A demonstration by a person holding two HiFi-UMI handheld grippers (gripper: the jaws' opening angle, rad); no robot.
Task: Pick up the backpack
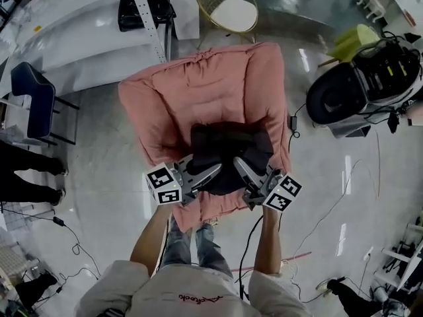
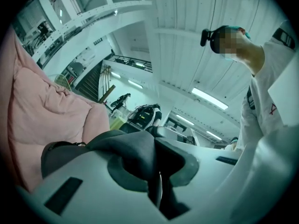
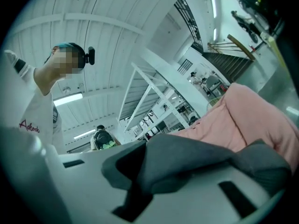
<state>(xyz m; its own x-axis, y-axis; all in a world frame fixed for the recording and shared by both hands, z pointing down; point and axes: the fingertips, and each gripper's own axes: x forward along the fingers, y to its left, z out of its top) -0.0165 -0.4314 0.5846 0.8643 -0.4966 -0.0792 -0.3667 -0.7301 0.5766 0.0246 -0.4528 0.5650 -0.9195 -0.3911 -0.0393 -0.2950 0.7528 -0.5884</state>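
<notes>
A black backpack (image 1: 228, 147) hangs just above the seat of a pink padded armchair (image 1: 198, 91). My left gripper (image 1: 213, 172) is shut on a fold of its fabric at the near left side. On the near right side my right gripper (image 1: 241, 167) is shut on another fold. In the left gripper view dark grey fabric (image 2: 131, 153) is pinched between the jaws of the left gripper (image 2: 156, 171), with the pink cushion (image 2: 42, 111) behind. The right gripper view has the same fabric (image 3: 187, 160) clamped in the right gripper (image 3: 140, 181). Both grippers point level.
Behind the armchair stands a yellow wire chair (image 1: 226, 5) and white shelving (image 1: 79, 38). A blue chair (image 1: 33, 101) and a person's legs (image 1: 26, 170) are at the left. A black round machine (image 1: 344, 94) sits at the right, with cables (image 1: 330, 203) across the floor.
</notes>
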